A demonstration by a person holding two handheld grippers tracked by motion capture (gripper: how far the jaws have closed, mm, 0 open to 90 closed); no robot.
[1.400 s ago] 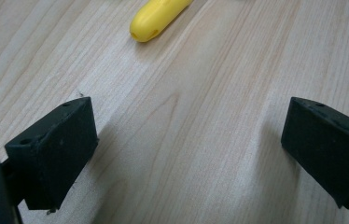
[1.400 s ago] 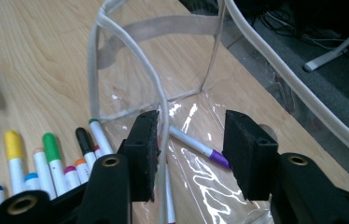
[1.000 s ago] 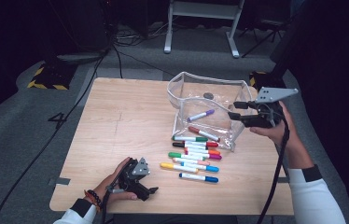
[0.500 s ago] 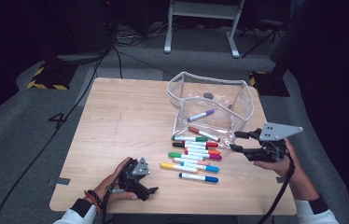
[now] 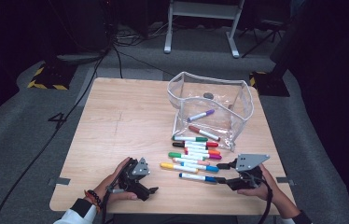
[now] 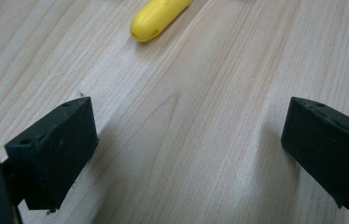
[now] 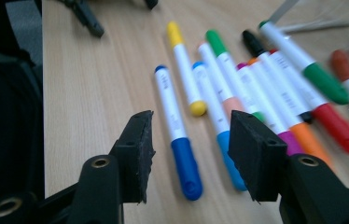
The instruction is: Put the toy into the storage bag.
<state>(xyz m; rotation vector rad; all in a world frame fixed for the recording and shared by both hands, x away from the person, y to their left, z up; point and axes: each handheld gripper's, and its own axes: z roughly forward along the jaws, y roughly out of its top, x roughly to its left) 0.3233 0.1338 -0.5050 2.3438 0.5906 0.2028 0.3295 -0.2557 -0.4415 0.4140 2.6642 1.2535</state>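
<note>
Two sets of fingers apart, empty: right gripper (image 7: 189,156) over dark-blue marker (image 7: 177,130), left gripper (image 6: 186,154) on bare table (image 5: 116,121).

Light falls from overhead on the surface (image 5: 130,121), bright against a dark room that goes nearly black toward the upper corners of the high view. The pouch (image 5: 210,109) glints faintly. In the right gripper view the markers (image 7: 275,84) blur toward the upper right; in the left gripper view the jaws cast soft shadows.
</note>
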